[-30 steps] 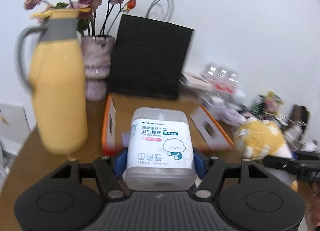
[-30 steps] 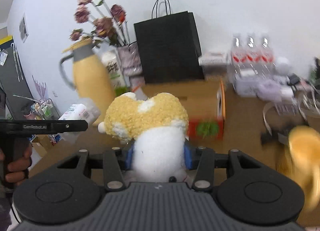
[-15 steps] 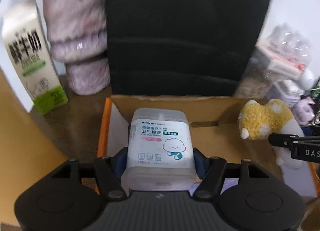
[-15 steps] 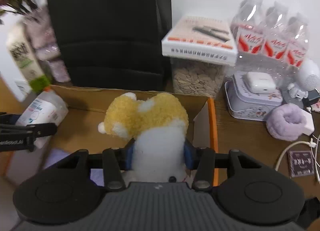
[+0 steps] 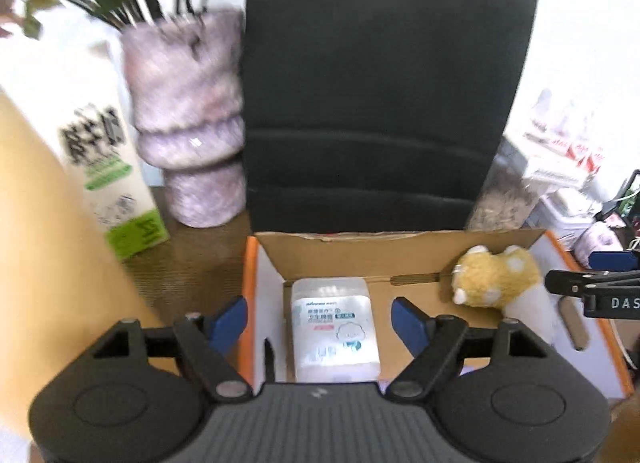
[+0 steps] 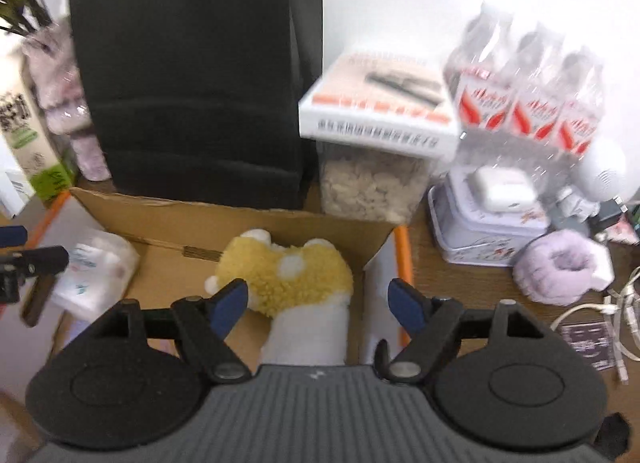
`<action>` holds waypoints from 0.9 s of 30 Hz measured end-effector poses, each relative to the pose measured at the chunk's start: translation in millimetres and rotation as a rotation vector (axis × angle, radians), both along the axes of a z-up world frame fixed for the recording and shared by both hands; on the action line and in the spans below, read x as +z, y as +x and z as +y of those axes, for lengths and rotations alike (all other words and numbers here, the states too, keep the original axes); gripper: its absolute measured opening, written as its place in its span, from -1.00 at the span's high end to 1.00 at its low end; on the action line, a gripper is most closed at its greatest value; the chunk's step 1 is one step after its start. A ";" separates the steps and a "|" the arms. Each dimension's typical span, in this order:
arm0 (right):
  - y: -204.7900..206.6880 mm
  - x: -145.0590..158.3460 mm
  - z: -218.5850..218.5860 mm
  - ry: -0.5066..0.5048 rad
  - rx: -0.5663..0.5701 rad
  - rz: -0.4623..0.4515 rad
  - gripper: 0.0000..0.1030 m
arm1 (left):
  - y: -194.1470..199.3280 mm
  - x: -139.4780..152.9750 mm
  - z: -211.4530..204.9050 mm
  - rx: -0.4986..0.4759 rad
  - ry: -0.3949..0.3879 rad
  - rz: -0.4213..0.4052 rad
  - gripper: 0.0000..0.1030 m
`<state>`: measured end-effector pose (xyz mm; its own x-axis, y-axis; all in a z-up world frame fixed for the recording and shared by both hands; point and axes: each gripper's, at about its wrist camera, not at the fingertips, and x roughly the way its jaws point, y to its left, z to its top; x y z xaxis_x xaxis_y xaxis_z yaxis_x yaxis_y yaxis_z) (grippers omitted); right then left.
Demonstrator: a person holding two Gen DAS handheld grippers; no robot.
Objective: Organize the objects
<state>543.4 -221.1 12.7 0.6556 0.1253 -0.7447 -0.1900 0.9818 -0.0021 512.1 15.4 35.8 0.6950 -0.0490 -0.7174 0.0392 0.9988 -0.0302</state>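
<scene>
An open cardboard box [image 5: 360, 241] with orange edges stands in front of a black paper bag. Inside it, on the left, lies a clear cotton-bud box [image 5: 334, 327] with a white label. My left gripper [image 5: 320, 317] hovers over it, jaws opening, blue pads clear of its sides. On the right of the box [image 6: 224, 219] lies a yellow and white plush toy [image 6: 296, 279]. My right gripper [image 6: 320, 301] is above it, jaws opening, pads apart from the plush. The cotton-bud box [image 6: 96, 271] shows at the left of the right wrist view, the plush [image 5: 496, 279] at the right of the left one.
A black paper bag [image 5: 380, 95] rises behind the box. Left of it stand a purple vase [image 5: 188, 119] with flowers, a milk carton [image 5: 108, 167] and a yellow jug [image 5: 44, 231]. Right are a white box [image 6: 380, 103] on a container, water bottles [image 6: 528, 91], a tin [image 6: 484, 223], a purple scrunchie [image 6: 556, 267] and cables.
Both grippers moved over the cardboard box, lowered and opened. The cotton-bud box and the plush toy left the pads and now lie inside the box.
</scene>
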 end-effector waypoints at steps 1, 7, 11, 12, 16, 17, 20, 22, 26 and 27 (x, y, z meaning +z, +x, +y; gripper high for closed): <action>-8.4 8.9 -1.6 -0.003 0.002 -0.011 -0.58 | -13.3 9.1 -1.5 -0.006 0.013 -0.016 -0.55; -105.3 54.4 -20.3 0.102 0.048 -0.077 -0.76 | -144.4 47.7 -9.4 -0.136 0.068 -0.187 -0.71; -209.4 56.7 -29.8 0.159 0.113 -0.126 -0.89 | -248.0 43.6 -6.8 -0.239 -0.002 -0.233 -0.73; -234.4 53.7 -30.7 0.163 0.128 -0.134 -0.90 | -269.1 38.5 -5.2 -0.253 -0.028 -0.245 -0.75; -337.6 35.9 -33.0 0.185 0.163 -0.188 -1.00 | -346.1 6.1 7.0 -0.268 -0.151 -0.238 -0.84; -360.9 30.1 -32.7 0.189 0.160 -0.208 -1.00 | -360.5 -3.5 9.1 -0.260 -0.169 -0.220 -0.85; -412.7 7.4 -28.9 0.149 0.137 -0.227 -1.00 | -386.8 -33.8 12.2 -0.209 -0.185 -0.116 -0.85; -432.0 -7.1 -25.6 0.126 0.100 -0.213 -1.00 | -392.0 -46.3 12.6 -0.202 -0.177 -0.064 -0.85; -443.3 -30.3 -22.6 0.151 0.049 -0.153 -1.00 | -379.0 -52.1 13.8 -0.216 -0.134 -0.080 -0.85; -442.1 -32.6 -19.8 0.128 0.044 -0.149 -0.99 | -373.4 -51.1 15.6 -0.218 -0.129 -0.093 -0.85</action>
